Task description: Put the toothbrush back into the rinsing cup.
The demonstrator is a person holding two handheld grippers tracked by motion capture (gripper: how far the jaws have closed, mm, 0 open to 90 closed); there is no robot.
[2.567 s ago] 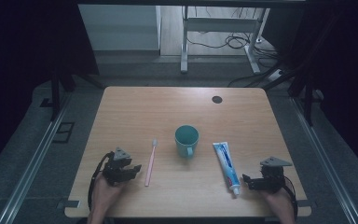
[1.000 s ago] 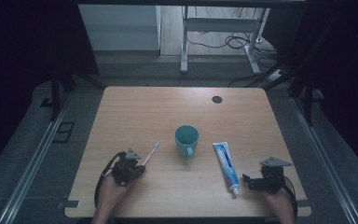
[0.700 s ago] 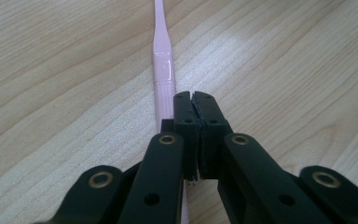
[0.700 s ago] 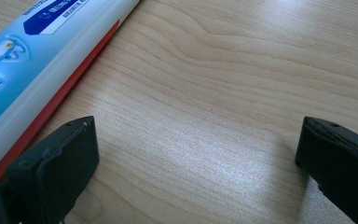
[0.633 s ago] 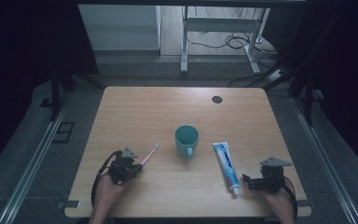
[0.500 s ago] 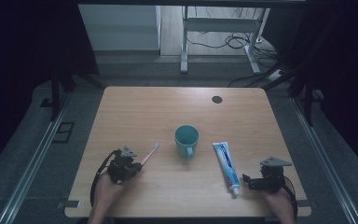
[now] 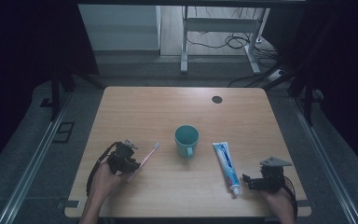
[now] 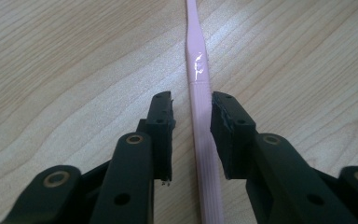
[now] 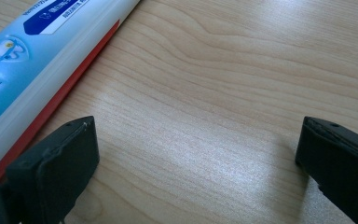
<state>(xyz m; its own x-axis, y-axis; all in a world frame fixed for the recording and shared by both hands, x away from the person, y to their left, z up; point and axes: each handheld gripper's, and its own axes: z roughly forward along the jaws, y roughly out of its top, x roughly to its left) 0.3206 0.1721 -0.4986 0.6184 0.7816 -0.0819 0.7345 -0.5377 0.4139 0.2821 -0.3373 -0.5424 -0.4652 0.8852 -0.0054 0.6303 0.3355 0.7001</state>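
The left gripper (image 8: 192,116) has its two black jaws drawn in close on either side of the pink toothbrush (image 8: 199,88), the handle running straight up between them; a thin gap shows on each side, so whether the pads are truly pinching it cannot be told. From above, that gripper (image 7: 129,158) sits near the table's front left, the toothbrush (image 7: 148,156) slanting away from it with its bristle end pointing toward the teal cup (image 7: 186,140) at the middle of the wooden table (image 7: 168,107).

The right gripper (image 9: 196,154) stands wide apart, with only bare wood between its jaws. The toothpaste tube (image 9: 37,51) lies just beside its left jaw. From above, this gripper (image 7: 254,182) rests near the front right, next to the tube's cap end (image 7: 234,190).
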